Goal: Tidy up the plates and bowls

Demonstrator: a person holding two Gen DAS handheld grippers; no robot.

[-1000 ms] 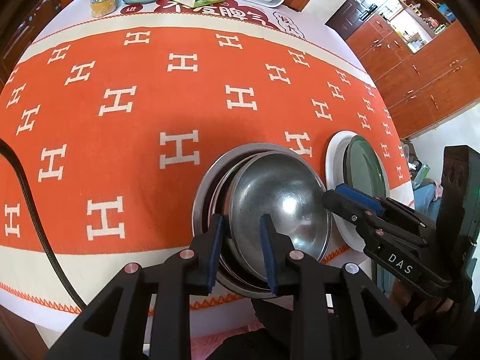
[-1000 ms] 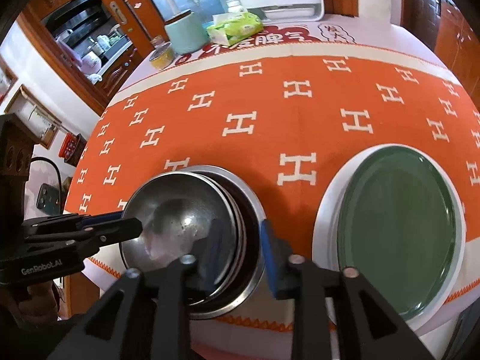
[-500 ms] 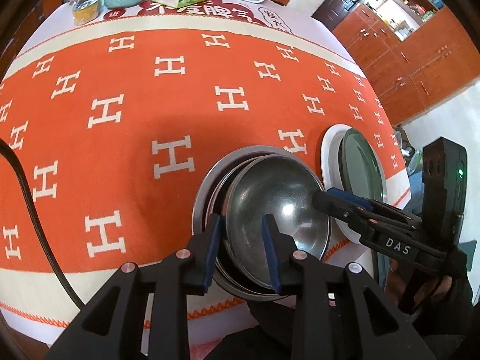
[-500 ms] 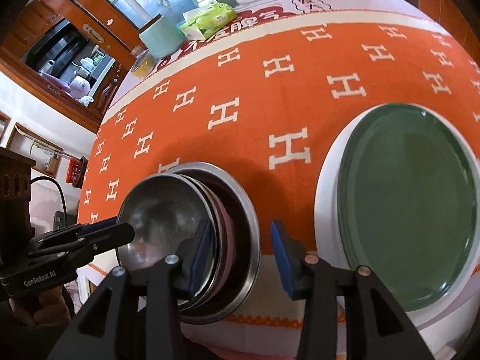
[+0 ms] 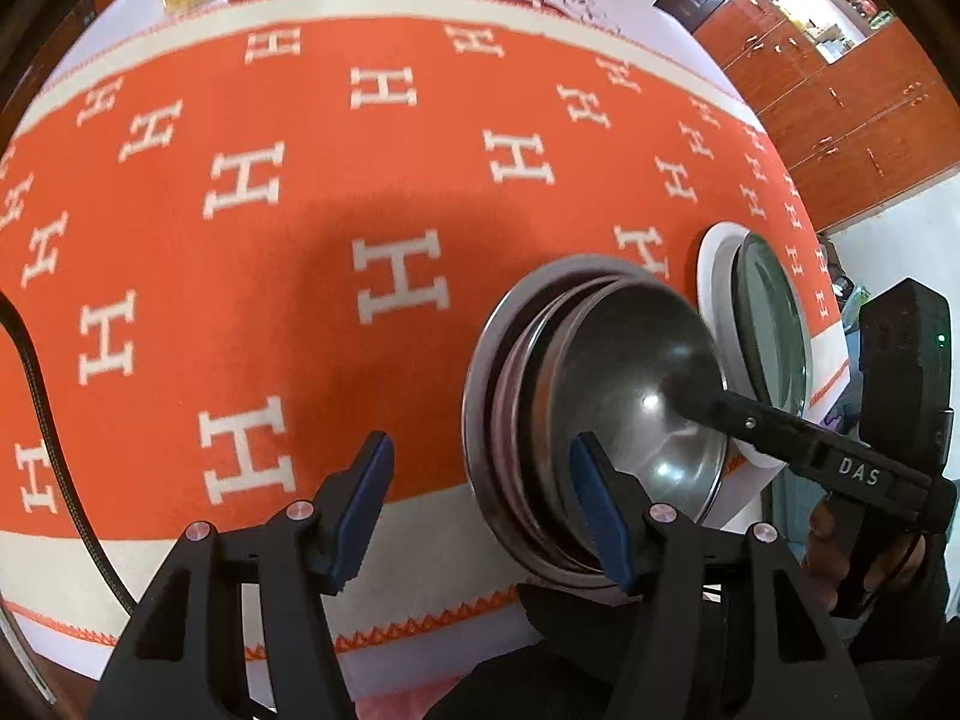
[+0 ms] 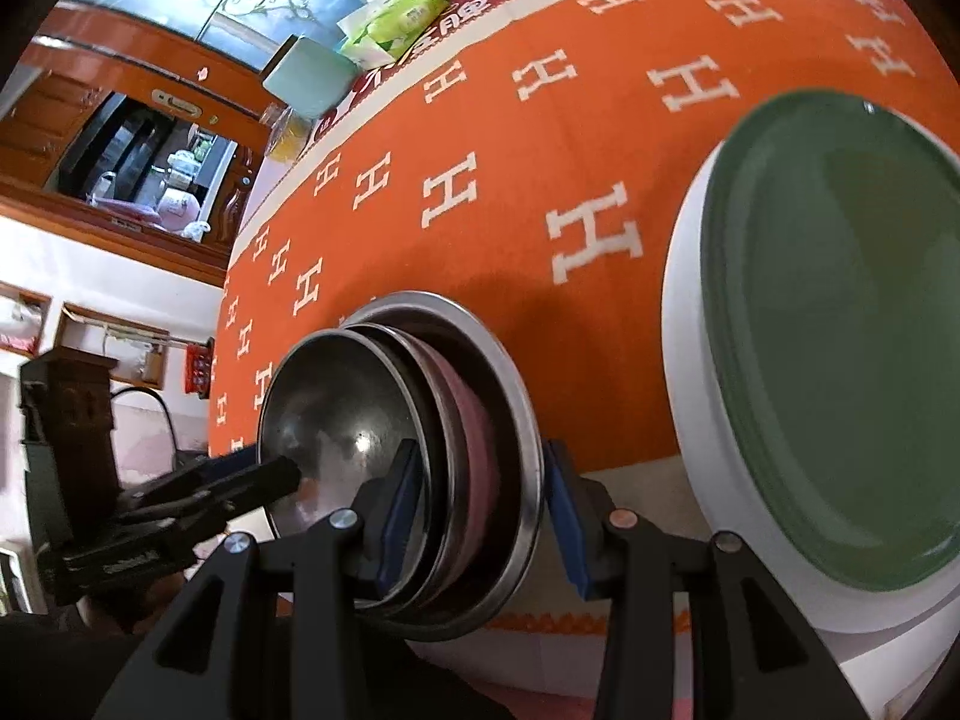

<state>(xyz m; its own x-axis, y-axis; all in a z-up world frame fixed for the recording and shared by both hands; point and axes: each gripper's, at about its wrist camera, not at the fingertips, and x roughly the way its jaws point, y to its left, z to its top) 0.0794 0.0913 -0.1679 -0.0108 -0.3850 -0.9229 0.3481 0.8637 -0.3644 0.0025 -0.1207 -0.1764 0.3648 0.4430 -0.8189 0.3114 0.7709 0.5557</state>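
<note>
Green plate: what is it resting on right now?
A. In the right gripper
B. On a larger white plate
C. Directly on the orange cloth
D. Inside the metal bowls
B: the green plate lies on a larger white plate whose rim shows around it, beside the stack of metal bowls.

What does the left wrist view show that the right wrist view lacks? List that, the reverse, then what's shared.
Left wrist only: a black cable at the picture's left edge and wooden cabinets. Right wrist only: a kitchen hatch in the background. Both: the nested steel bowls, the green plate on a white plate, the orange cloth.
</note>
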